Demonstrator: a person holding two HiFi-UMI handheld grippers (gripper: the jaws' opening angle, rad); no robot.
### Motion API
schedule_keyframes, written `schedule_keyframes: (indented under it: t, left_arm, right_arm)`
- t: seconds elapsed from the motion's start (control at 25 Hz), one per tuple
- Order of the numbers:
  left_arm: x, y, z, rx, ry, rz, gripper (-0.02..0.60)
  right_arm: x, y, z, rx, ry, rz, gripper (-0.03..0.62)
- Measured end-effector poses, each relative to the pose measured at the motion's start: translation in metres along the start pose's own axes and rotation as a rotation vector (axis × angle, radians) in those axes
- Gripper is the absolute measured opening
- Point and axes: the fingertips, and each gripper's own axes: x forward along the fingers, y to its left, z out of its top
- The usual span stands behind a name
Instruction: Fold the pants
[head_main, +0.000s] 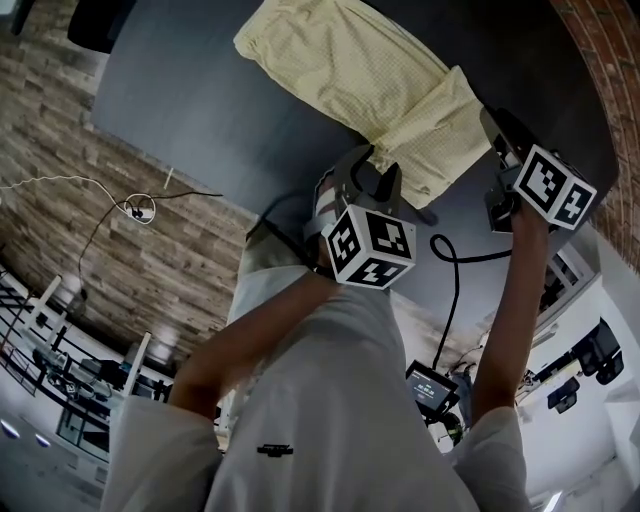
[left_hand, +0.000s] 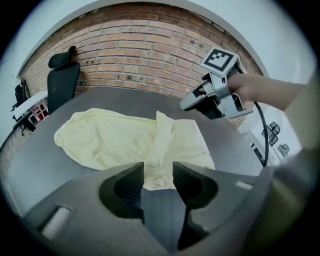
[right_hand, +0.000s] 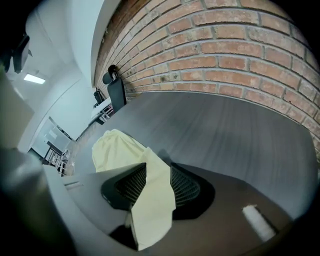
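Head view: yellow pants (head_main: 370, 80) lie doubled over on the dark table (head_main: 200, 100). Left gripper view: the left gripper (left_hand: 159, 172) has its jaws apart, hem between them, unpinched. Right gripper view: the right gripper (right_hand: 152, 182) is spread too, with cloth draped through, probably loose. Best to lift both straight clear without dragging the fold.

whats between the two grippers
The near end of the pants lies between left gripper and right gripper, shown in the head view; its edge sits inside both grippers' open jaws.
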Motion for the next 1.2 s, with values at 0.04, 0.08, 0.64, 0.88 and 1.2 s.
schedule_keyframes:
  t: [0.04,0.08,0.64,0.88,1.2]
  left_arm:
    - [-0.002,-0.004,0.002,0.011,-0.008,0.01,0.181]
    - [-0.004,-0.009,0.004,0.025,-0.016,0.021,0.193]
    - [0.009,-0.111,-0.011,0.189,0.007,-0.088,0.222]
    - [0.044,-0.131,-0.042,0.269,0.104,-0.093,0.258]
    - [0.065,-0.115,-0.048,0.336,0.091,0.044,0.207]
  right_arm:
    - [-0.003,-0.003,-0.004,0.002,0.002,-0.002,0.16]
    - [-0.007,-0.007,-0.009,0.004,0.005,-0.003,0.16]
    - [-0.024,-0.051,-0.068,0.063,0.032,-0.027,0.161]
    - [-0.011,-0.058,-0.074,0.065,0.048,0.032,0.183]
    - [0.005,-0.069,-0.078,0.226,0.024,0.155,0.267]
